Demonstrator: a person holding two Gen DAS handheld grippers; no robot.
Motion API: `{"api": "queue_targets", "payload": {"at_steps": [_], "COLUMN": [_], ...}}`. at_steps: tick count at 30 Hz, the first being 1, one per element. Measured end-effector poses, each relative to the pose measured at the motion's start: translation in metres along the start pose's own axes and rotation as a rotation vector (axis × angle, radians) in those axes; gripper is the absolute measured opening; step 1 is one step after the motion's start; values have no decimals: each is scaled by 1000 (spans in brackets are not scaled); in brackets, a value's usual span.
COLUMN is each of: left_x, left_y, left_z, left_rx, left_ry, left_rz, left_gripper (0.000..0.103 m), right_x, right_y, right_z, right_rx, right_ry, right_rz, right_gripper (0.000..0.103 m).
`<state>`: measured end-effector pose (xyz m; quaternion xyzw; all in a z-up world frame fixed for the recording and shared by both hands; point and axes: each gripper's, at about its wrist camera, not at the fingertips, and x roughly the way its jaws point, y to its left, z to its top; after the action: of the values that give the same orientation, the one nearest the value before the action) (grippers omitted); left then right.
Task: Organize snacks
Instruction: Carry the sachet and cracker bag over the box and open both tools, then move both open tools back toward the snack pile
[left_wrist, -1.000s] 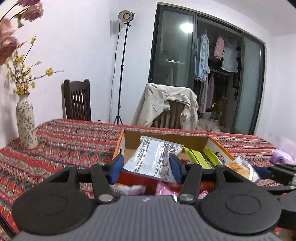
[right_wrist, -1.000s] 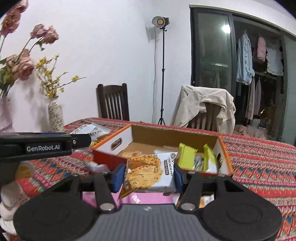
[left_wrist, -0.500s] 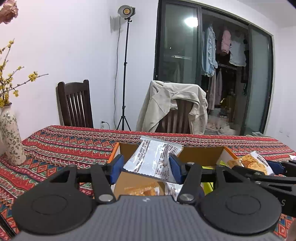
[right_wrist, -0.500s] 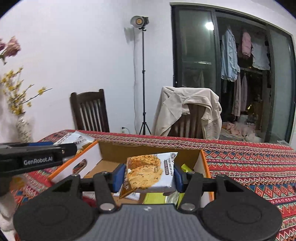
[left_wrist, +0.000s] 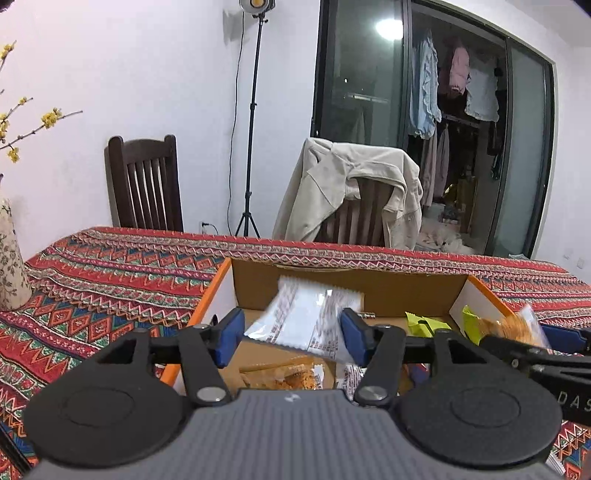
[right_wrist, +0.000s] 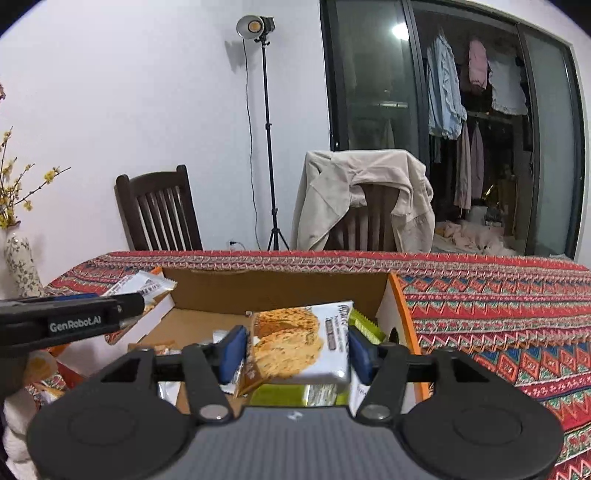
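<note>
The tablecloth (left_wrist: 110, 280) is red with zigzag bands in blue, green, orange and white. The cardboard box (right_wrist: 280, 288) is brown inside with orange edges and white side walls; it holds lime-green packets (left_wrist: 424, 325). One snack packet (right_wrist: 299, 343) is white with golden-brown cookies printed on it, the other packet (left_wrist: 306, 325) silvery-white with dark print.
</note>
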<state>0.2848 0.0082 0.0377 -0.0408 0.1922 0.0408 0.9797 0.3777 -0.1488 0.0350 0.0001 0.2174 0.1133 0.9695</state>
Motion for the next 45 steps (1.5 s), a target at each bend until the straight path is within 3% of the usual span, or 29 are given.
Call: {"api": "queue_targets", "payload": {"at_steps": [3,5,25,34,45], "left_x": [-6,-9,-41,-68,-101], "left_y": [-1,-2,-2,3,26], "left_z": [-1,-2,10,22,-9], "left_rx": [0,-2,-8,-23,6], "left_ry": [-31,-49,-77,-69,1], "left_rz": [4,19,12,7,0], "left_gripper": [96,103,103,103,103], "right_x": [0,-1,-23,-54,-96], "right_y": [-3,-3,4,11,17], "right_z": [-3,-4,-1,7,-17], "right_rx": [15,18,3,2,-41], "right_ry": [-2,-3,-42,-32,33], "right_rz": [13,11,-12,39,74], "right_gripper": [93,102,103,103,103]}}
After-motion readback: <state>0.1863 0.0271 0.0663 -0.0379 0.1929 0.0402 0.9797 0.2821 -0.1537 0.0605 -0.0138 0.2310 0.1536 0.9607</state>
